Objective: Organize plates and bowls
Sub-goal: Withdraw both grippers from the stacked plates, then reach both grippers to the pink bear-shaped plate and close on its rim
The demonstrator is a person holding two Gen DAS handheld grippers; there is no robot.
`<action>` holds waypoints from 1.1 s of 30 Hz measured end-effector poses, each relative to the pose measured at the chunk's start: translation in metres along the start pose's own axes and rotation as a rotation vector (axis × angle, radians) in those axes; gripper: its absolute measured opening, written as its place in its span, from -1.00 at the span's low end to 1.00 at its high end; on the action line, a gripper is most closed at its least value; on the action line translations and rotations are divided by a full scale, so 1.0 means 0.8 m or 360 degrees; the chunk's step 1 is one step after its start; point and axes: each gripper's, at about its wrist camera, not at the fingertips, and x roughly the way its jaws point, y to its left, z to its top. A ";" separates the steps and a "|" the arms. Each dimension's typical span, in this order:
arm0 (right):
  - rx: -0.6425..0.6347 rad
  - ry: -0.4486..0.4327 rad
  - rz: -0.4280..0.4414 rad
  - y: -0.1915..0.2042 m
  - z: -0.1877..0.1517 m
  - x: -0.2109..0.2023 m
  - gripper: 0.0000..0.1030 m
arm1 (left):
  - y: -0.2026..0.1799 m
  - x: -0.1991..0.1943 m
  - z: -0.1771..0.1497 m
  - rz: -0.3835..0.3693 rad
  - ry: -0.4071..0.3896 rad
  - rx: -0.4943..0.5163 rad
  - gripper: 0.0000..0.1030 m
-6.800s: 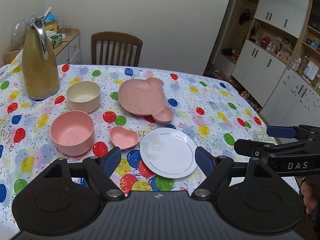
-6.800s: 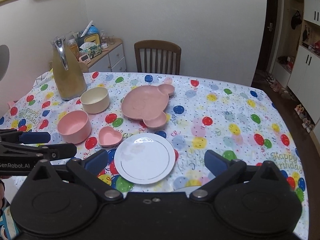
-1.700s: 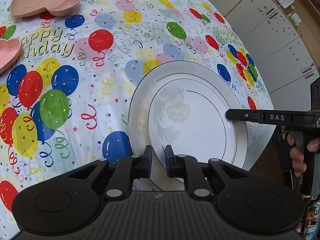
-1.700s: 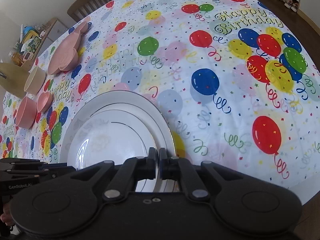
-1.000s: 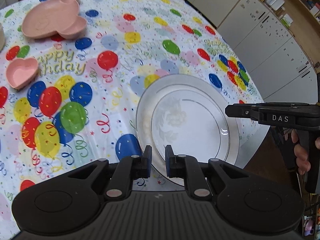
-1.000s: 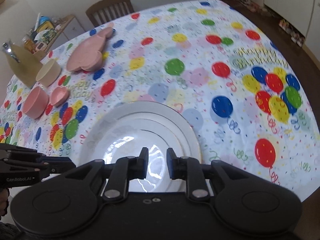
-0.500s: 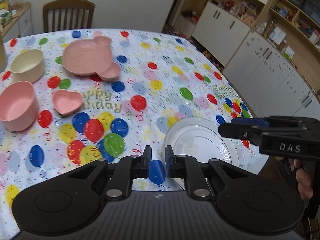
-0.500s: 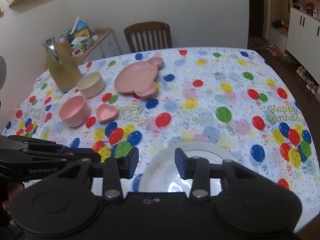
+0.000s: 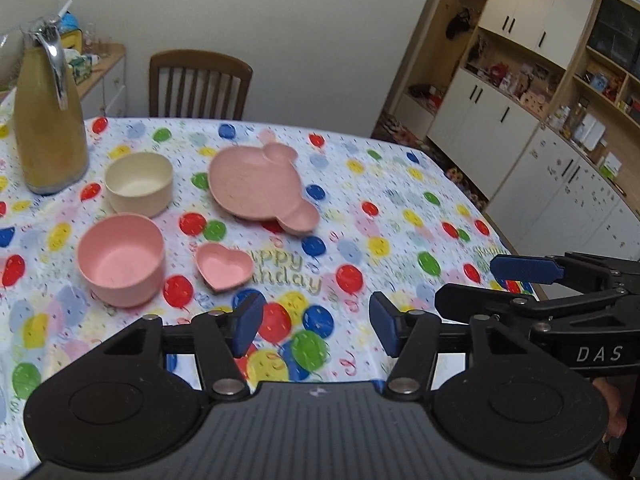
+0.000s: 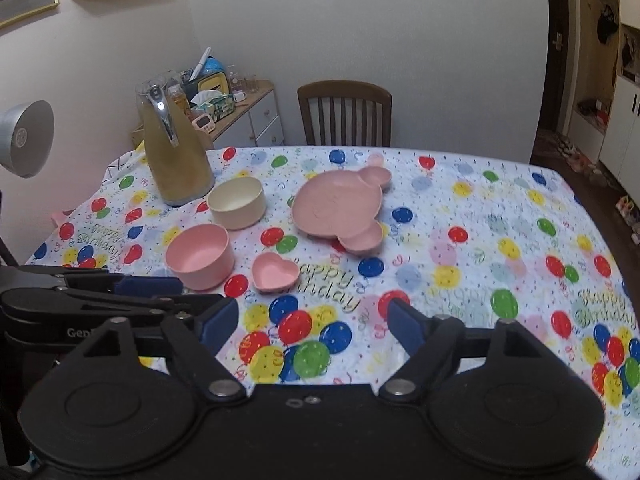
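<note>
My left gripper (image 9: 316, 322) hangs above the near edge of the balloon tablecloth, its jaws opening, only the cloth showing between them. My right gripper (image 10: 311, 322) is beside it, jaws also opening with nothing between. Each shows in the other's view: right gripper (image 9: 468, 283), left gripper (image 10: 188, 292). Farther in sit a pink mouse-shaped plate (image 9: 256, 188) (image 10: 340, 208), a cream bowl (image 9: 138, 184) (image 10: 236, 202), a pink bowl (image 9: 120, 260) (image 10: 200, 256) and a small pink heart dish (image 9: 224, 266) (image 10: 276, 272). The white plate is out of view.
A tall yellow jug (image 9: 48, 120) (image 10: 176, 152) stands at the back left near the cream bowl. A wooden chair (image 10: 344, 116) is behind the table, a grey lamp head (image 10: 24, 136) at the left, and cabinets (image 9: 520, 140) along the right.
Both grippers have risen and tilted up from the white plate near the table's front edge. Their jaws went from nearly shut to wide apart, and the plate has dropped out of view.
</note>
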 end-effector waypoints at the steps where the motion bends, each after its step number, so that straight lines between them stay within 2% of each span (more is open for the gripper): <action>1: -0.0006 -0.0006 -0.0004 0.001 0.005 0.003 0.68 | 0.003 0.002 0.004 0.0011 -0.0006 -0.0005 0.15; 3: -0.0014 -0.0012 -0.0016 0.002 0.014 0.012 0.78 | 0.007 0.008 0.013 0.0041 -0.0025 -0.0008 0.22; 5: -0.0029 -0.0026 -0.0026 0.002 0.024 0.021 0.86 | 0.011 0.016 0.023 0.0068 -0.0053 -0.0004 0.38; 9: -0.0034 -0.0042 -0.0064 -0.006 0.045 0.045 0.97 | 0.020 0.035 0.045 0.0120 -0.0084 -0.0007 0.49; 13: -0.0022 -0.0054 -0.0076 -0.018 0.068 0.071 0.99 | 0.027 0.058 0.066 0.0188 -0.0108 0.0022 0.57; 25: 0.0028 -0.0004 -0.0117 -0.069 0.133 0.176 0.99 | 0.054 0.160 0.129 0.0334 -0.0105 -0.0007 0.57; 33: 0.0049 0.0116 -0.0145 -0.105 0.150 0.255 0.98 | 0.080 0.236 0.150 0.0389 -0.0033 -0.0049 0.57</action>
